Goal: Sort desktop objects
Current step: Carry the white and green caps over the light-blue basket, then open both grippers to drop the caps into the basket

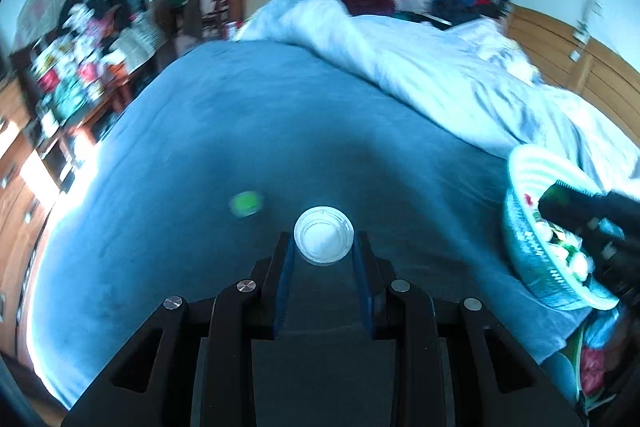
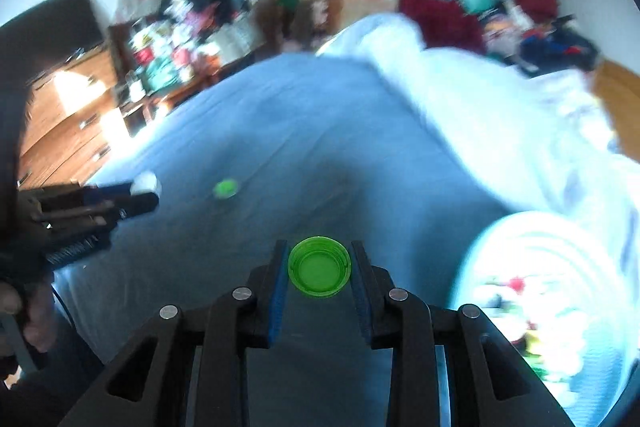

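My left gripper is shut on a white bottle cap, held above the blue bedsheet. It also shows at the left of the right wrist view, still holding the white cap. My right gripper is shut on a green bottle cap. It shows at the right edge of the left wrist view, over the basket. A second green cap lies loose on the sheet; it also shows in the right wrist view.
A pale woven basket holding several small items sits at the right; it also shows in the right wrist view. A rumpled white duvet covers the far right of the bed. Cluttered shelves stand at the left.
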Demonstrator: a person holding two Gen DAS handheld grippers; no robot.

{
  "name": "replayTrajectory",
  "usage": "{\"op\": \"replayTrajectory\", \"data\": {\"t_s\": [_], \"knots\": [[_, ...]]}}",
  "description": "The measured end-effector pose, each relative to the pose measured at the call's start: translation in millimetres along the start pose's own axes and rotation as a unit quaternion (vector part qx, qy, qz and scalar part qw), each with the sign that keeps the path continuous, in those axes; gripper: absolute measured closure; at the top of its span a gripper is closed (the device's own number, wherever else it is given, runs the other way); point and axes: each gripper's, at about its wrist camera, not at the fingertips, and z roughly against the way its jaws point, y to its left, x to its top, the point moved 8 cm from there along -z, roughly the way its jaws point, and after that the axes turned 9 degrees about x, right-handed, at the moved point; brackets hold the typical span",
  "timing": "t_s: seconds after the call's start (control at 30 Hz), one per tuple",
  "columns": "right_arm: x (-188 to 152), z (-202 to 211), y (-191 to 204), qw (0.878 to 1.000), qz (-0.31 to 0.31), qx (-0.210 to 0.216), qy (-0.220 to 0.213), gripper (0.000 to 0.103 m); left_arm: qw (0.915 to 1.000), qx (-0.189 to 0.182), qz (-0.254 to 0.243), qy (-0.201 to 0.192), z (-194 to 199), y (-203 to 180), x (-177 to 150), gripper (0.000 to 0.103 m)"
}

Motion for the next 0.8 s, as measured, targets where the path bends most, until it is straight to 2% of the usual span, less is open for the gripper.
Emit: {"op": "replayTrajectory", "data": {"t_s": [0.2,0.43,0.67,0.8], "knots": [[-2,66,-60,0.997,-0.034,-0.061,-0.029,0.071,0.9974,-0.037,-0.059,-0.021,22,-89,23,0.079],[-22,116,-123,0.99,-0.083,-0.109,-0.033,0.071,0.9897,-0.07,-0.122,-0.023,35,-184,42,0.078],[-40,131,-163,0.985,-0.122,-0.118,-0.023,0.071,0.981,-0.089,-0.172,-0.005,35,-249,38,0.078],[-51,130,-175,0.984,-0.137,-0.114,-0.014,0.071,0.9774,-0.09,-0.191,0.011,30,-267,33,0.078]]}}
